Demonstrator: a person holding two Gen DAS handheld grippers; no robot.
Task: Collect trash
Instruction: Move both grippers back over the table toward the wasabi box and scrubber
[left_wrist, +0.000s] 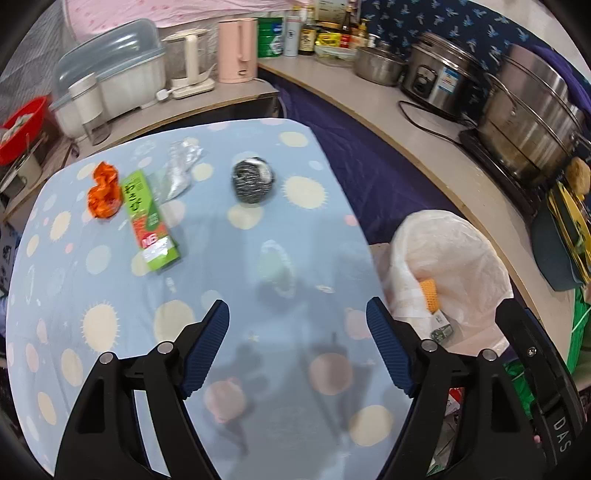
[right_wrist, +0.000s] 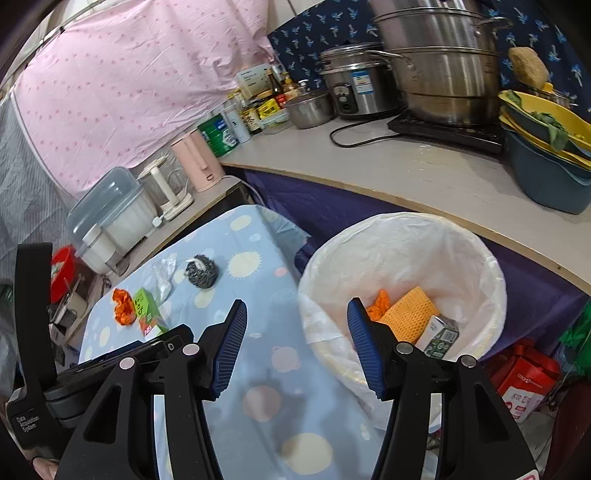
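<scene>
Landmark: the lined bin, standing just off the right edge of the blue spotted table.

Left to right across the table, all left of the bin:
- orange crumpled wrapper, farthest from the bin
- green carton, touching or nearly touching the wrapper
- clear crumpled plastic, just beyond the carton
- steel scourer, nearest the bin of the four; trash or not, cannot tell.

Left gripper: jaws spread wide, nothing between them, over bare cloth left of the bin.
Right gripper: jaws likewise wide and empty, straddling the table edge and the bin's near rim.

Risks, as judged:
- the clear plastic is thin and slack, so it may slip from the pads or snag the cloth
- the carton lies against the wrapper, and closing on one could drag the other
- the bin liner droops at the near rim; a low pass could catch it.

Bin contents: orange scrap, yellow-orange mesh cloth, small printed carton. Plenty of room left.
</scene>
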